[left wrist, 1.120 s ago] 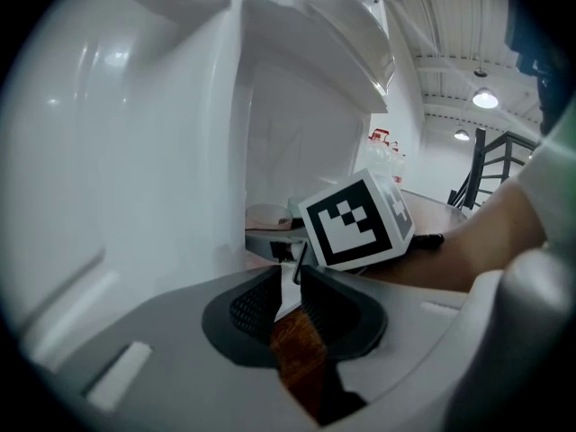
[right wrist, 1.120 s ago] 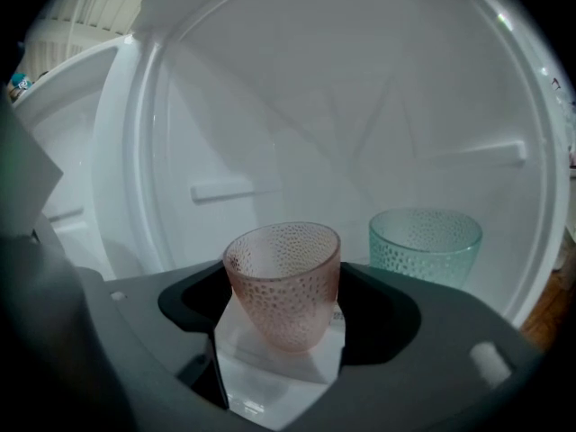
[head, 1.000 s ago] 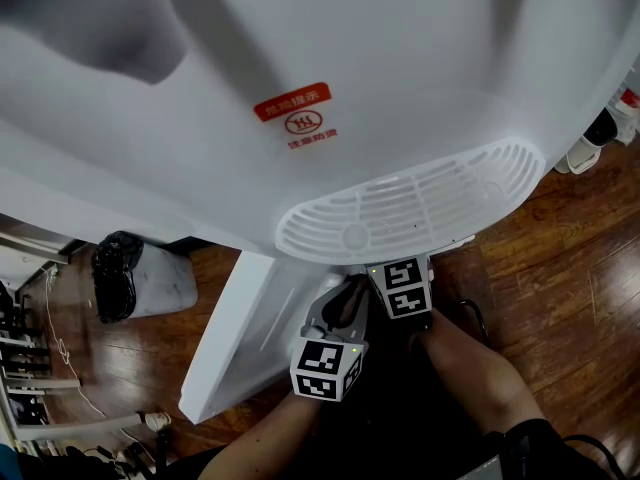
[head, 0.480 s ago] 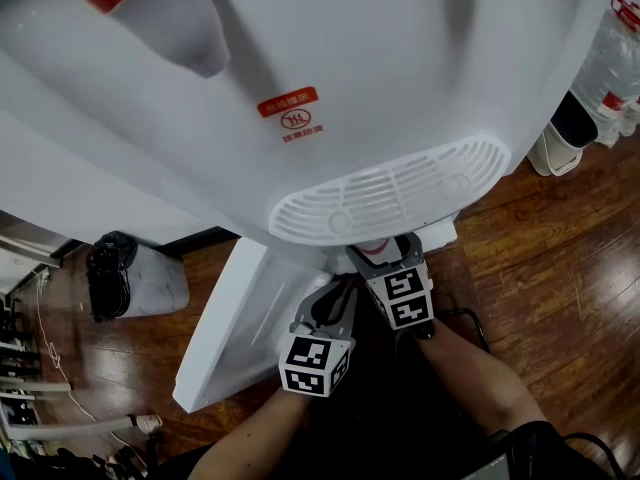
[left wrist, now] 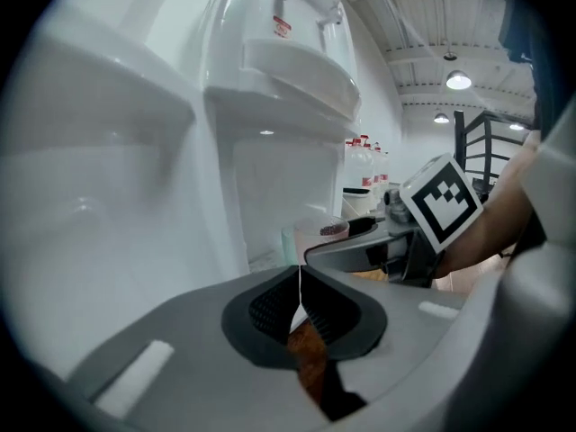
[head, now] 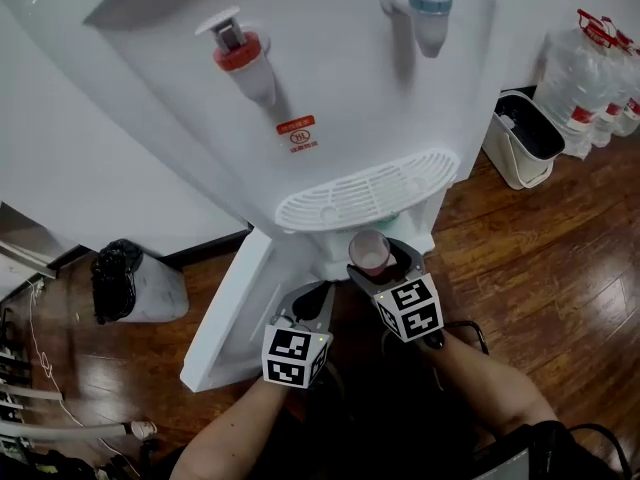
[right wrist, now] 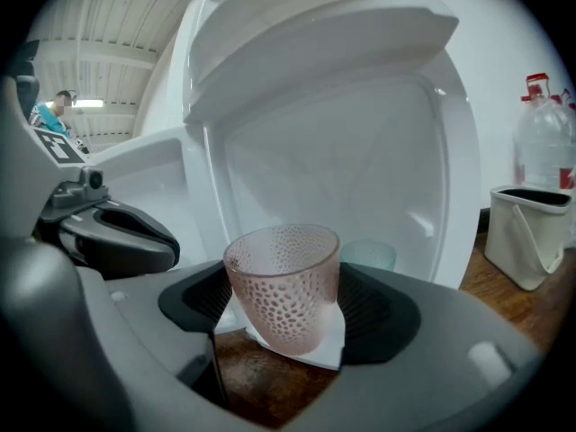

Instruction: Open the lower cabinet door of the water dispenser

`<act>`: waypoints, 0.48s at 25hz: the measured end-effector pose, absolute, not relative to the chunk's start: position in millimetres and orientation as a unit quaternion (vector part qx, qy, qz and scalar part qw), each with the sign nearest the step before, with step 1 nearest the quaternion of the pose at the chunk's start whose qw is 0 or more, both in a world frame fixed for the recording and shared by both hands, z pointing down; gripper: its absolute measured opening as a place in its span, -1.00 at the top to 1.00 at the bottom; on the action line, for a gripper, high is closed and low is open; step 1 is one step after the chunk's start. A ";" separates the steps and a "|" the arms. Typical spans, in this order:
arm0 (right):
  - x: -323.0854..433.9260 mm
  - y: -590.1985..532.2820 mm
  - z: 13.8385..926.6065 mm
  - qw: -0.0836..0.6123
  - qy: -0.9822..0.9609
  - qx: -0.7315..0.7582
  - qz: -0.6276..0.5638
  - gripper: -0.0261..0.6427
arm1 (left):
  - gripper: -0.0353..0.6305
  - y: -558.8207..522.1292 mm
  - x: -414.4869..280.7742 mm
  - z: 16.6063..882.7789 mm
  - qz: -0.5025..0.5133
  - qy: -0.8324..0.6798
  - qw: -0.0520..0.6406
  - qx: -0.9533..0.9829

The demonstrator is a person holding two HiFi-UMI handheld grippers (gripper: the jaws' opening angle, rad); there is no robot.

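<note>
Clamping pink cup (right wrist: 286, 282), right claw (head: 375, 260); left claw (head: 312, 298) closed, empty, beside open cabinet door (head: 235, 308) edge

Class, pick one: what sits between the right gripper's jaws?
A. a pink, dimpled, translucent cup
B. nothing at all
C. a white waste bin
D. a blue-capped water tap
A: in the right gripper view the pink, dimpled, translucent cup stands clamped between the pads of the right gripper.
</note>
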State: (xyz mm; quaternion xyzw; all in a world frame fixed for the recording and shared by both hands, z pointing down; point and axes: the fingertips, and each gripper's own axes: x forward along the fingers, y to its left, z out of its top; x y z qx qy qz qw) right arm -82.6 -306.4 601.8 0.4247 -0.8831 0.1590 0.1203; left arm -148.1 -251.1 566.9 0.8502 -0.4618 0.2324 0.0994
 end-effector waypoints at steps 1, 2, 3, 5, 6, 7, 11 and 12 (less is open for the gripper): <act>-80.6 -302.8 595.1 0.120 -0.885 0.422 0.157 -0.18 | 0.74 -250.2 -147.8 559.4 0.222 -0.463 0.104 0.852; -79.5 -298.9 588.3 0.121 -0.887 0.418 0.154 -0.18 | 0.71 -248.2 -147.5 552.7 0.211 -0.463 0.111 0.854; -79.0 -294.3 581.8 0.122 -0.890 0.413 0.151 -0.18 | 0.70 -245.5 -147.2 546.8 0.202 -0.462 0.117 0.855; -78.4 -283.9 570.0 0.126 -0.894 0.403 0.149 -0.18 | 0.70 -240.9 -145.7 535.4 0.195 -0.459 0.116 0.859; -78.2 -278.8 564.2 0.127 -0.897 0.397 0.149 -0.18 | 0.70 -239.9 -145.0 529.4 0.192 -0.459 0.114 0.860; -78.1 -273.9 558.4 0.128 -0.899 0.392 0.149 -0.18 | 0.70 -239.6 -144.7 522.8 0.187 -0.460 0.114 0.860; -75.6 -257.7 533.7 0.130 -0.906 0.375 0.143 -0.18 | 0.70 -233.3 -140.9 491.0 0.178 -0.453 0.104 0.867; -74.6 -254.2 527.0 0.131 -0.908 0.371 0.143 -0.18 | 0.70 -230.5 -139.4 481.3 0.184 -0.448 0.094 0.870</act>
